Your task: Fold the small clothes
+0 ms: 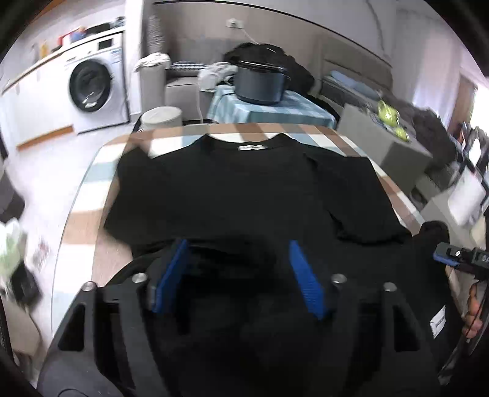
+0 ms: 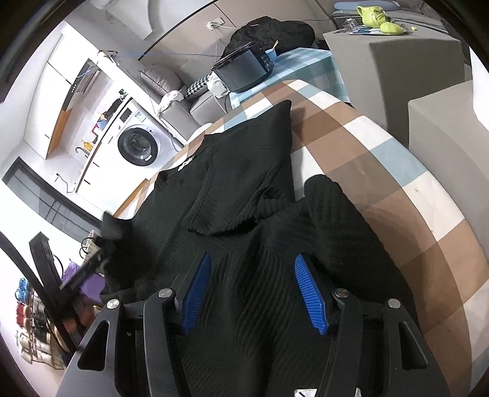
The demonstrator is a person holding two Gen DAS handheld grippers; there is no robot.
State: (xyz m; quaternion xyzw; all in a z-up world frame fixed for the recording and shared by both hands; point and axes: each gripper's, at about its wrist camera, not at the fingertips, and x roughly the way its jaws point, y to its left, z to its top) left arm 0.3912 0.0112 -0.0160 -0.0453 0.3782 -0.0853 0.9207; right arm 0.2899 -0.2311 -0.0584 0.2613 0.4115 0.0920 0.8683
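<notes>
A black ribbed top (image 1: 244, 189) lies on the checked tablecloth (image 1: 91, 220), collar and white label (image 1: 252, 147) at the far side, one sleeve folded in over the body (image 2: 244, 171). My left gripper (image 1: 238, 244) is open, its blue pads (image 1: 171, 274) straddling the near hem. My right gripper (image 2: 253, 259) is open over the black fabric (image 2: 250, 299) near the bottom right corner. The right gripper also shows at the right edge of the left wrist view (image 1: 458, 258), and the left gripper at the left of the right wrist view (image 2: 91, 265).
A second table with a blue checked cloth (image 1: 269, 107) holds a dark cooker (image 1: 259, 82) behind. Grey boxes (image 2: 412, 61) with green figurines (image 2: 376, 13) stand at the right. A washing machine (image 1: 94, 88) and a bin (image 1: 162, 117) are at the left.
</notes>
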